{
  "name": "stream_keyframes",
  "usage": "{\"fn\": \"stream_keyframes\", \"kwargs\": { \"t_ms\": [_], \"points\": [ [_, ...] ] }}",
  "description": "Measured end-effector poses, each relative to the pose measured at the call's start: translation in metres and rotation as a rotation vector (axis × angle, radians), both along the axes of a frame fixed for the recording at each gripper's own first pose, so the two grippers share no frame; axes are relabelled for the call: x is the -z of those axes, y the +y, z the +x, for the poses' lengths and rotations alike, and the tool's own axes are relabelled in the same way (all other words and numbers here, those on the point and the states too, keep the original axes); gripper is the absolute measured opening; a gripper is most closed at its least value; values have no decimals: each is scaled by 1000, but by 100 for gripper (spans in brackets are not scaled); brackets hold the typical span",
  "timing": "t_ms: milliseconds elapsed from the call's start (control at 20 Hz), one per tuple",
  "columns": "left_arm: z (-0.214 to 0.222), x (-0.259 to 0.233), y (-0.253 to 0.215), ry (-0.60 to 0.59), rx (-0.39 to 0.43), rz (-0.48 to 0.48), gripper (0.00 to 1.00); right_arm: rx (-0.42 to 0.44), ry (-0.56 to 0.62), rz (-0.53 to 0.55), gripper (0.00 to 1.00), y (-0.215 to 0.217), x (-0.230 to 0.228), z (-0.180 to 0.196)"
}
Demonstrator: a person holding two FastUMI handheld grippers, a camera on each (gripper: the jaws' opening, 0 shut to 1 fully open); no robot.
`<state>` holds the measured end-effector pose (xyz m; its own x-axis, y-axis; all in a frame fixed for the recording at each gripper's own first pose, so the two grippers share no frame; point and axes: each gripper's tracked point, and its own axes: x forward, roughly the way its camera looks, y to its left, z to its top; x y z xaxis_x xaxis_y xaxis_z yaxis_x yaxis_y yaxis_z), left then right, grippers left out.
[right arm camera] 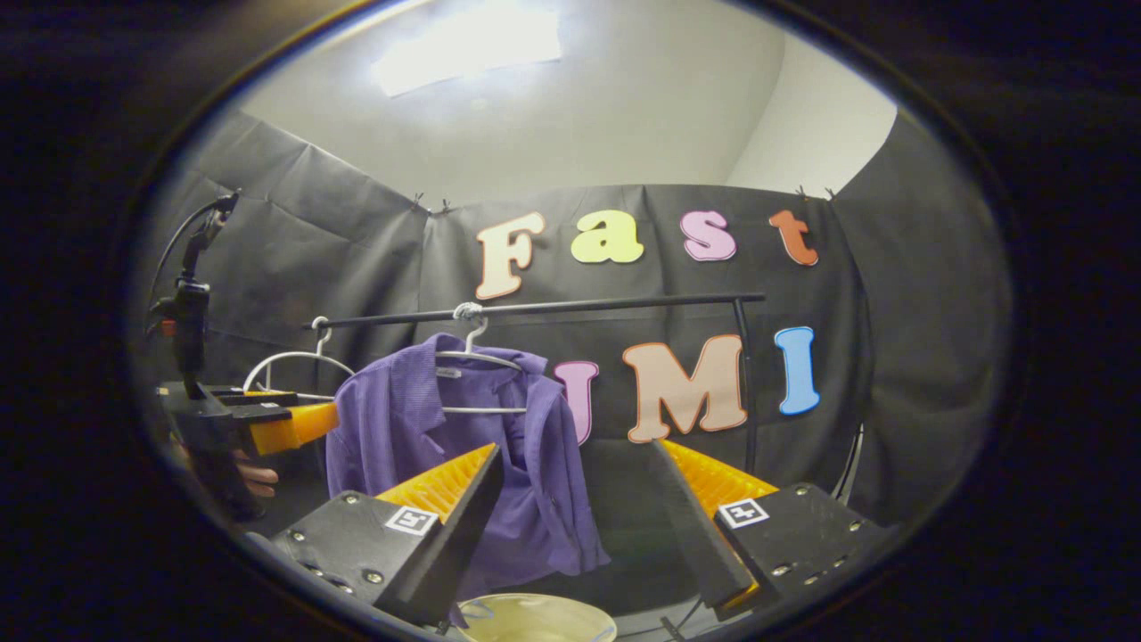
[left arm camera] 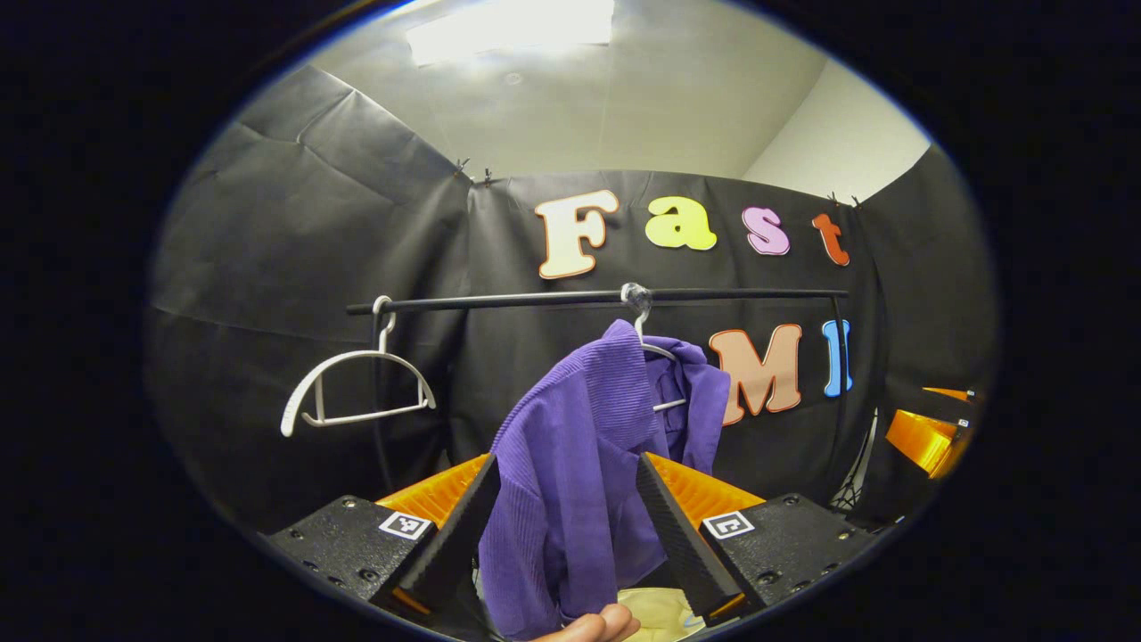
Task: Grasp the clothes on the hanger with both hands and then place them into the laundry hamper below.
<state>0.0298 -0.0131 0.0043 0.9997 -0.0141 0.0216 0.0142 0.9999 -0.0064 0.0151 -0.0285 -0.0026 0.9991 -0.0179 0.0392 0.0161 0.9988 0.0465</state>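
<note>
A purple shirt (left arm camera: 579, 446) hangs on a pale hanger (left arm camera: 658, 352) from a black rail (left arm camera: 535, 300). My left gripper (left arm camera: 566, 470) is open, and the shirt's near shoulder and sleeve lie between its spread fingers. In the right gripper view the shirt (right arm camera: 463, 446) hangs left of centre on its hanger (right arm camera: 477, 357). My right gripper (right arm camera: 578, 455) is open, short of the shirt's right edge, with nothing between its fingers. The left gripper (right arm camera: 285, 426), held by a hand (right arm camera: 254, 477), reaches the shirt's left side. The pale hamper (right arm camera: 535, 620) sits below.
An empty white hanger (left arm camera: 357, 383) hangs at the rail's left end. The hamper's rim (left arm camera: 655, 615) shows under the shirt, with a fingertip (left arm camera: 588, 629) beside it. A black stand with a clamp (right arm camera: 187, 303) rises at the far left. The rail's upright post (right arm camera: 747, 383) stands right.
</note>
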Motion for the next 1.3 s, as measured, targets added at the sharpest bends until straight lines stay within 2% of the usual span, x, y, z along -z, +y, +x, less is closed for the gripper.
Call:
{"fn": "stream_keyframes", "kwargs": {
  "t_ms": [50,100,350,400,500,650,750,800,850,1000,1050,1100,1150,1300],
  "points": [
    [5,3,-2,3,-4,-6,92,-8,-3,-3,93,1,1,4],
    [9,5,-2,2,-16,-14,92,-16,-5,-9,98,3,3,8],
    [30,41,-24,52,-32,-39,92,-28,-19,-22,98,3,11,35],
    [32,47,-23,52,-55,-30,95,-39,-16,-26,98,7,16,43],
    [37,61,-16,52,-127,-14,92,-60,12,-29,98,10,31,59],
    [44,93,-23,93,-143,11,90,-85,69,-12,99,12,59,84],
    [53,110,-12,129,-193,21,91,-100,93,-2,98,12,76,101],
    [57,117,-6,142,-226,16,95,-103,109,2,94,10,85,108],
    [62,124,-2,145,-246,13,95,-105,125,6,98,11,95,115],
    [72,134,8,145,-299,21,92,-141,160,1,98,19,119,141],
    [76,139,10,155,-307,13,94,-159,170,-9,94,22,127,151],
    [82,143,10,163,-298,-1,85,-184,183,-20,98,29,135,160],
    [88,145,5,159,-272,-14,78,-210,191,-30,98,36,141,170],
    [99,156,13,168,-253,-12,34,-280,201,-48,99,57,156,193]
  ]
}}
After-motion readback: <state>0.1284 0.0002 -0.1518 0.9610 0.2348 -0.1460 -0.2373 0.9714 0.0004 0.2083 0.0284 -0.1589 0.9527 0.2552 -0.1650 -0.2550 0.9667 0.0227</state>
